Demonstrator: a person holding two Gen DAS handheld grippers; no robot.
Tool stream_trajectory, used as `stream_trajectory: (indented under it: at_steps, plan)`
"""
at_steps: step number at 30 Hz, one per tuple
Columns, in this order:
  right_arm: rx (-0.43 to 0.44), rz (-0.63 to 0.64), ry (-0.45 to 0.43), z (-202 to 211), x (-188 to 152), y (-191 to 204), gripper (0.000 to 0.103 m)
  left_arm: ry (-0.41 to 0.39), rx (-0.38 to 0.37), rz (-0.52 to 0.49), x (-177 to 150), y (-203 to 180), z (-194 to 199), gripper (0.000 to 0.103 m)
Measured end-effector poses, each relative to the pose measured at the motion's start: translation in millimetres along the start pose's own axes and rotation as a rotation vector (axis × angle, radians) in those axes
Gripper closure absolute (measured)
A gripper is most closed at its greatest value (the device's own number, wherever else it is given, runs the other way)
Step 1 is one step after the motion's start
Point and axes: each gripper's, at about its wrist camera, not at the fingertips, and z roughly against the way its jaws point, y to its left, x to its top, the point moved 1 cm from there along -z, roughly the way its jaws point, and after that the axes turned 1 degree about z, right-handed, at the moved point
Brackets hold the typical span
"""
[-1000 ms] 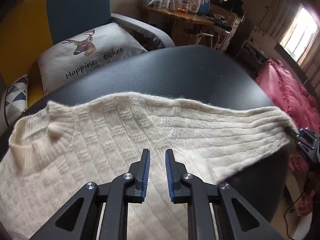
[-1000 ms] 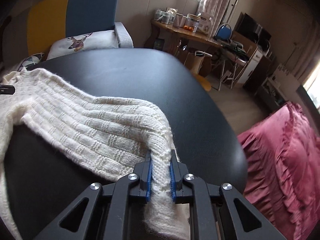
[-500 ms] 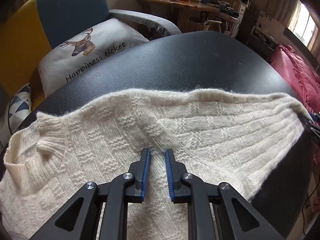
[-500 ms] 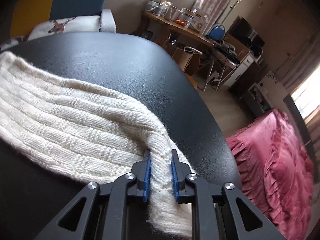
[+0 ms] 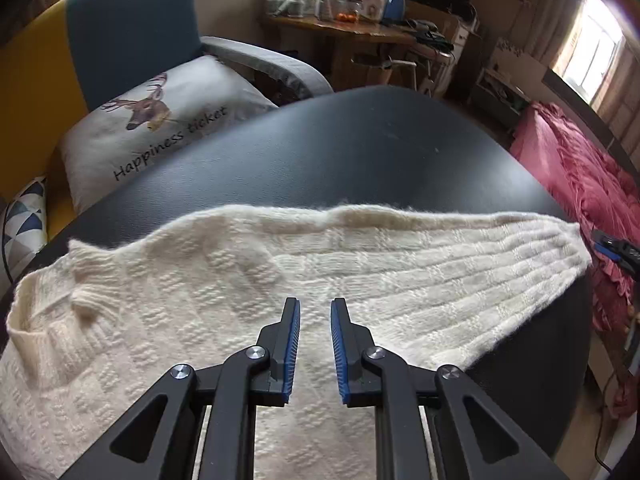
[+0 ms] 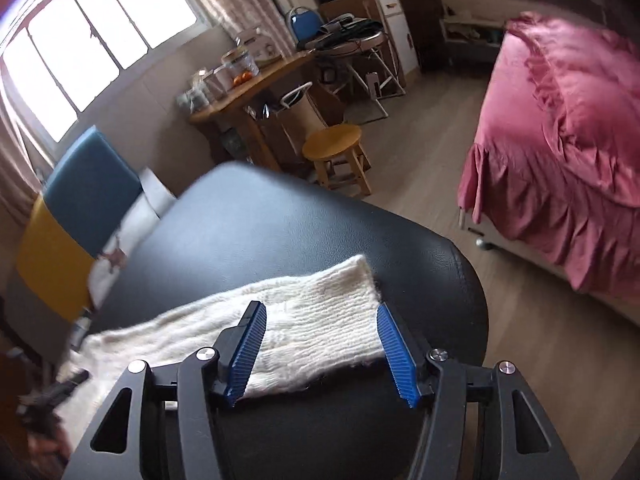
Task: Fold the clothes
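Observation:
A cream knitted sweater lies on a round black table. Its sleeve stretches flat to the right, the cuff near the table's right edge. My left gripper hovers over the sweater's body with its jaws a small gap apart, holding nothing. My right gripper is wide open just above the sleeve cuff, which lies flat on the table between the jaws, not held. The right gripper's tip also shows in the left wrist view beyond the cuff.
A blue and yellow armchair with a deer pillow stands behind the table. A wooden desk with jars and a wooden stool stand farther off. A bed with a pink cover is to the right.
My right gripper has opened and let go of the sleeve cuff, which now lies flat on the table. The right wrist view has swung round. My left gripper has stayed over the sweater.

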Motion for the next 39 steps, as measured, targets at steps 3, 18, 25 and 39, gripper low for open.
stream_trajectory:
  at_steps: [3,18,25,39]
  plan:
    - [-0.130,0.194,0.033,-28,-7,27,0.047,0.050,-0.002,-0.018,-3,-10,-15,0.088]
    - [-0.234,0.361,0.048,-59,11,48,0.062,0.035,-0.075,0.205,-6,20,-12,0.088]
    - [0.257,0.449,0.141,8,-48,120,0.062,-0.066,-0.100,0.279,-69,52,67,0.088]
    - [0.527,0.775,0.400,31,-219,235,0.063,-0.078,-0.033,0.266,-221,42,132,0.088]
